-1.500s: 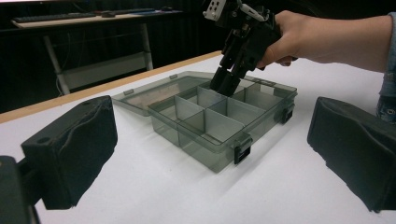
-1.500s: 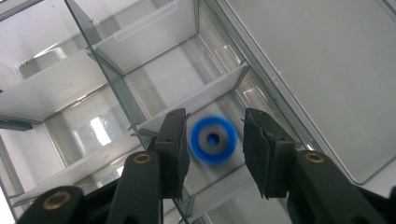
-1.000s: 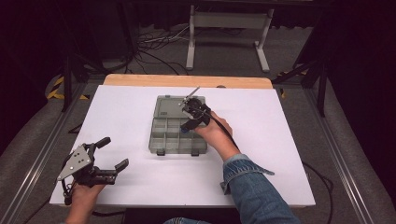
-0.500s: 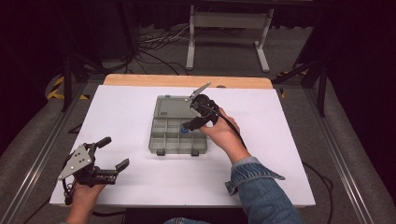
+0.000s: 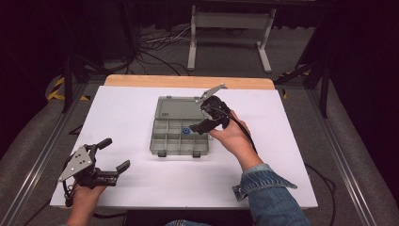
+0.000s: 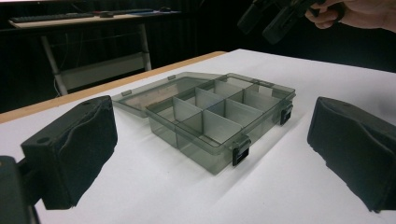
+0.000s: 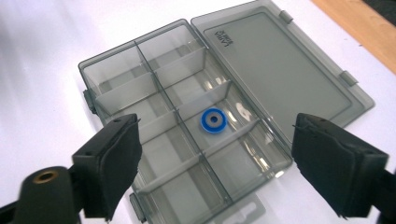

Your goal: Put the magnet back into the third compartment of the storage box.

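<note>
A person's right gripper (image 5: pixel 203 117) hovers above the right half of a grey compartment box (image 5: pixel 180 139) on a white table (image 5: pixel 127 113); its jaws, which have just been opening, stand wide apart with nothing between them. In the right gripper view the jaws frame a blue ring (image 7: pixel 213 120) with a grey centre, which lies flat on the floor of one of the box's middle compartments, in the row next to the lid. The ring is touched by neither pad. The box's clear lid (image 7: pixel 280 60) lies folded back flat on the table on the far side of the box, toward the table's wooden edge (image 5: pixel 188 81). The box's two black latches (image 6: pixel 239 150) face the person.

The left gripper (image 5: pixel 109 156) sits well to the near left of the box, resting in the person's hand (image 5: pixel 84 197) close to the table's front edge. Its jaws are released and spread wide, with nothing in them, pointed toward the box in the left gripper view.
</note>
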Motion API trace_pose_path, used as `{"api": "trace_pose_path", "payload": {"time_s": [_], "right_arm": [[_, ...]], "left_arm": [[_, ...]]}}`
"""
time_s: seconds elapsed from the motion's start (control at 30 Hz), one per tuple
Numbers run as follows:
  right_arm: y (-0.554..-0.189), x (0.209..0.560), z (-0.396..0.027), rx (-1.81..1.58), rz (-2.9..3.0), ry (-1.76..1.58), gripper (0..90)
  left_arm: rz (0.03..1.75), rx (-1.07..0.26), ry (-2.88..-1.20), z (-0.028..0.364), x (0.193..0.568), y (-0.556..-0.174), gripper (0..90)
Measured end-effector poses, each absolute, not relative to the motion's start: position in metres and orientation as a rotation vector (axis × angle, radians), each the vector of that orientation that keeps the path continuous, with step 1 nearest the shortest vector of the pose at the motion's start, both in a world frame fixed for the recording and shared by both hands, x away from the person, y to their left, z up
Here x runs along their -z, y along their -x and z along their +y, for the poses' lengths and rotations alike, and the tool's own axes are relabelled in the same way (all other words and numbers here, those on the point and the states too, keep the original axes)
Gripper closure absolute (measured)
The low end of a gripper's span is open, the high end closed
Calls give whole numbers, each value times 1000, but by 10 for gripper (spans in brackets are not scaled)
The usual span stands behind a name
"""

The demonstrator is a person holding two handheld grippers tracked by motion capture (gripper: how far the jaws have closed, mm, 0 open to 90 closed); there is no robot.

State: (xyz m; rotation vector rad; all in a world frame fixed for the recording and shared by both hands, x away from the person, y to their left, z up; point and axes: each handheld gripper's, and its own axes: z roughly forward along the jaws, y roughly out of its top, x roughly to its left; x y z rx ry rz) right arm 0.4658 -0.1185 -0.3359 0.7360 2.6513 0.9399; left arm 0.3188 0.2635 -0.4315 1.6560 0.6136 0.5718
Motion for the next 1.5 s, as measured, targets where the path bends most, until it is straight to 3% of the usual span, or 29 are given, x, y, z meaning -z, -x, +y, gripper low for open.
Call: {"api": "trace_pose_path", "payload": {"time_s": [0.77, 1.5], "right_arm": [[-419, 326, -202, -1206, 2405, -737, 1], [-370, 359, -259, -1449, 2154, -707, 0]], "left_arm": [[617, -570, -1661, 264, 431, -319, 23], [622, -578, -1649, 265, 430, -319, 23]]}}
